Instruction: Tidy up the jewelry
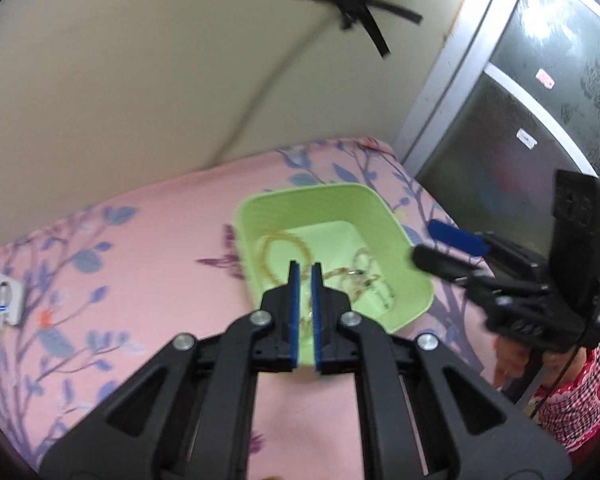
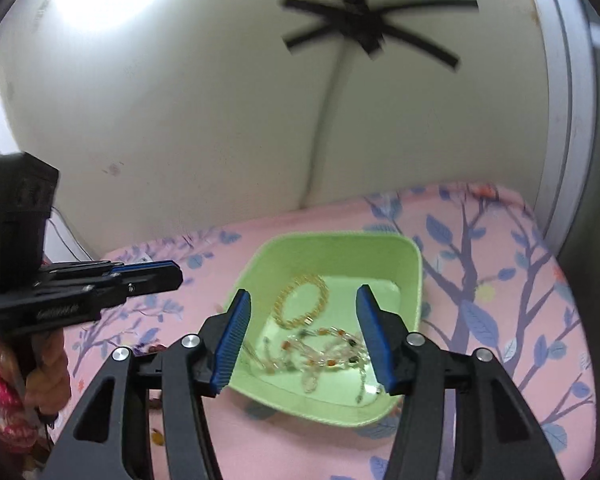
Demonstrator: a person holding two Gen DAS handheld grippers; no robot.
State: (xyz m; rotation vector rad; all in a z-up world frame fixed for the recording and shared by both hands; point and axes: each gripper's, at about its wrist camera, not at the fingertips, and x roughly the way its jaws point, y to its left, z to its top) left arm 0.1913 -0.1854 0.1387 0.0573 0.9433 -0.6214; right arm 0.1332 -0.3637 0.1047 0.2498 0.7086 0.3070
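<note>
Centrally, a glossy green plastic tray [image 2: 410, 276] on the pink floral bedsheet [image 2: 500, 280] holds tangled beaded jewelry [image 2: 320, 344]. Left gripper [image 1: 305, 276] is closed, empty; right gripper [image 2: 302, 300] gapes, empty.

A home bedroom: a floral pink bedsheet [image 1: 140, 264] against plain walls, beside a frosted-glass door [image 1: 540, 112].

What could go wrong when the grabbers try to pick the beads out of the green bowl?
1. The beaded strands lie piled together in the green bowl, so lifting one might drag others along.
2. The bowl sits on a soft pink sheet; pushing its rim could tip it.
3. The right gripper is open and the left gripper shut, close together over the bowl; they might bump.
</note>
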